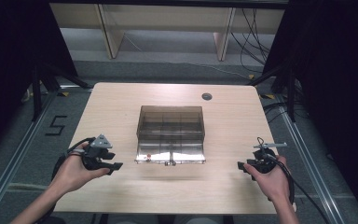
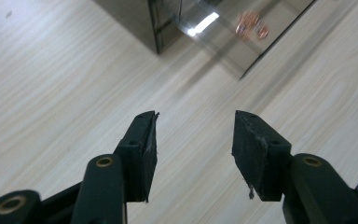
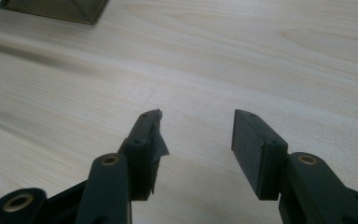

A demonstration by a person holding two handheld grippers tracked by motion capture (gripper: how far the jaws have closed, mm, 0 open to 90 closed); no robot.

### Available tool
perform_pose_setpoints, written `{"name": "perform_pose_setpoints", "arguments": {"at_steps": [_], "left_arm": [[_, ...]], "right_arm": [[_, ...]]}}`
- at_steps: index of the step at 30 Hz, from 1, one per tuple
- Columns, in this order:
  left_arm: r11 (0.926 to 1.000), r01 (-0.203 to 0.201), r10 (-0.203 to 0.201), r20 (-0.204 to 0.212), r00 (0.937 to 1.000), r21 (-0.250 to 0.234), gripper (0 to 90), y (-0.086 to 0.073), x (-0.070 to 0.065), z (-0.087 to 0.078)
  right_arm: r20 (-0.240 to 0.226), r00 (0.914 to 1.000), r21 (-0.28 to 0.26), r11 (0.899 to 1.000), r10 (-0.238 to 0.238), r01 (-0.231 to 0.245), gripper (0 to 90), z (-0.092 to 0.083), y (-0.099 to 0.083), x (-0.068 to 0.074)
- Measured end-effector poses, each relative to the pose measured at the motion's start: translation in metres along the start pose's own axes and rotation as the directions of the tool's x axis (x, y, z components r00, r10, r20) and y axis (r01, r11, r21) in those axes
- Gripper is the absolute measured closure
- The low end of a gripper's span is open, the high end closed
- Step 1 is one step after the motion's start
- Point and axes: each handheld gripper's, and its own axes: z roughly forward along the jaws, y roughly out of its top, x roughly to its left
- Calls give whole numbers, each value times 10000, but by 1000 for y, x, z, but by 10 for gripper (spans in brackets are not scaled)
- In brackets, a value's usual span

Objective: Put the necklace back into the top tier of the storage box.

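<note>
While a clear box [image 1: 170,135] sits mid-counter [image 1: 116,107], the left tongs [image 1: 114,166] and right tongs [image 1: 240,165] flank it, each in a hand. Left gripper view: jaws apart over bare wood, box [image 2: 200,23] ahead. Right gripper view: jaws apart, box corner [image 3: 56,10] far left.

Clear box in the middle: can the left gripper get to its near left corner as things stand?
Probably yes. The left gripper is open, and bare table lies between it and the clear box.

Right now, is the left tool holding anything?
No, the left tool is open with only bare table between its jaws.
</note>
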Motion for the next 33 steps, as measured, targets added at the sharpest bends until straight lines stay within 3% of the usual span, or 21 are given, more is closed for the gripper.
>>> {"name": "perform_pose_setpoints", "arguments": {"at_steps": [1,7,9,10,11,14,18,20,27,31,33], "left_arm": [[9998,168,-167,-46,9998,116,489,-5,1,3],[9979,324,-305,-363,9989,555,463,-27,9,12],[9962,611,-588,-380,9975,622,457,-32,10,15],[9965,454,-422,-471,9980,703,454,-35,12,16],[9954,581,-543,-510,9972,763,450,-39,14,18],[9936,920,-880,-613,9942,660,436,-47,18,22],[9955,895,-866,-799,9930,327,422,-57,24,26],[9924,1215,-1198,-650,9907,220,420,-60,23,29],[9949,1010,-1011,-500,9936,-56,406,-62,19,32],[9933,1150,-1155,-413,9925,-138,397,-62,18,33],[9923,1228,-1235,-405,9915,-185,393,-62,18,35]], "right_arm": [[85,10000,17,10000,-16,16,527,0,0,0],[106,9999,14,10000,-14,14,526,0,0,0],[144,9999,38,10000,-14,13,526,0,0,1],[164,9999,47,10000,-18,18,526,0,0,1],[108,9999,54,10000,-32,32,526,0,0,0],[132,9999,36,10000,-32,32,526,0,0,0],[88,10000,26,10000,-4,4,526,0,0,0],[-14,10000,-14,10000,-36,36,527,1,0,0],[17,9999,102,9998,-145,145,527,1,1,0],[-151,9999,-192,9998,51,-53,527,2,-1,0],[-2,10000,88,9999,-72,72,527,0,0,-1]]}}
